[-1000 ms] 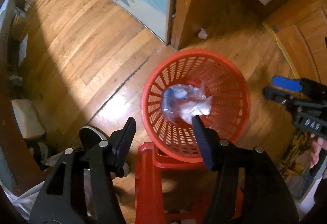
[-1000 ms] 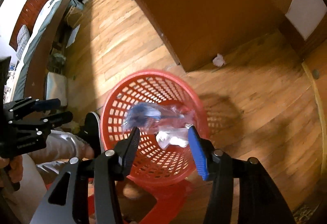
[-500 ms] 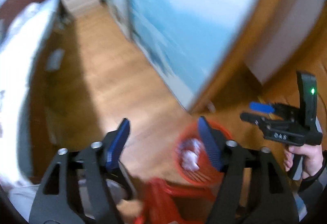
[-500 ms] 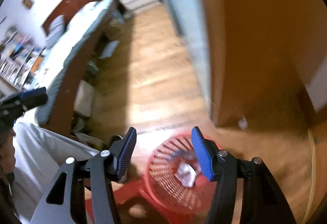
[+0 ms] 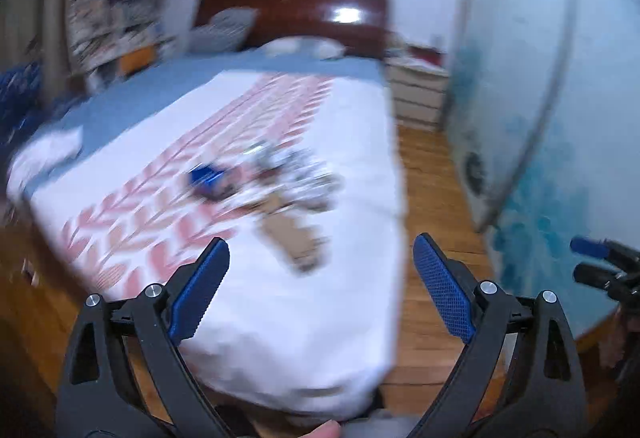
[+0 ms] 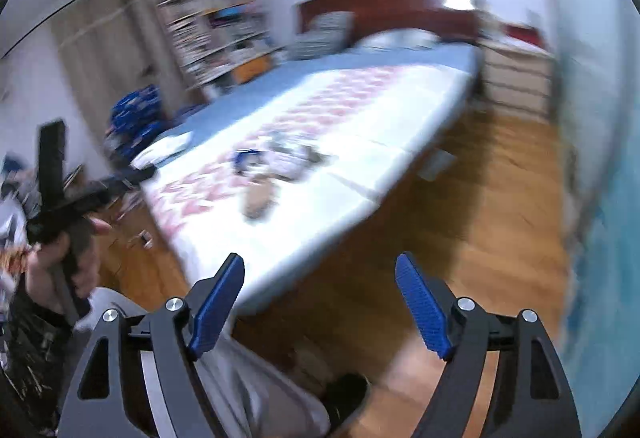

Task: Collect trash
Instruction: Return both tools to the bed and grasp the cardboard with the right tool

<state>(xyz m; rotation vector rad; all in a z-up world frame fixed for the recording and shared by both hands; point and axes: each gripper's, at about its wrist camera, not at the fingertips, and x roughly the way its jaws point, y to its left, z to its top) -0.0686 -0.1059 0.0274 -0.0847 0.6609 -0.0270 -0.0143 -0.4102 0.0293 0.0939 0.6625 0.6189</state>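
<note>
Both grippers [image 5: 320, 278] [image 6: 320, 298] swung bedward [image 5: 352, 318], litter [image 5: 280, 182] ahead.

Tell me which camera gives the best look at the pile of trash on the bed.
The left wrist view: the pile of trash sits near the frame's centre, larger, just beyond the open jaws, though blurred. The right wrist view shows the same pile smaller, farther off and equally smeared, so single items cannot be told apart.

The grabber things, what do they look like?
Each gripper, left and right, has two black plastic arms with triangle-shaped cut-outs and silver round bolts. The fingers carry bright blue pads with a bumpy, ridged texture. The person's hand grips a black handle. No cables show.
</note>
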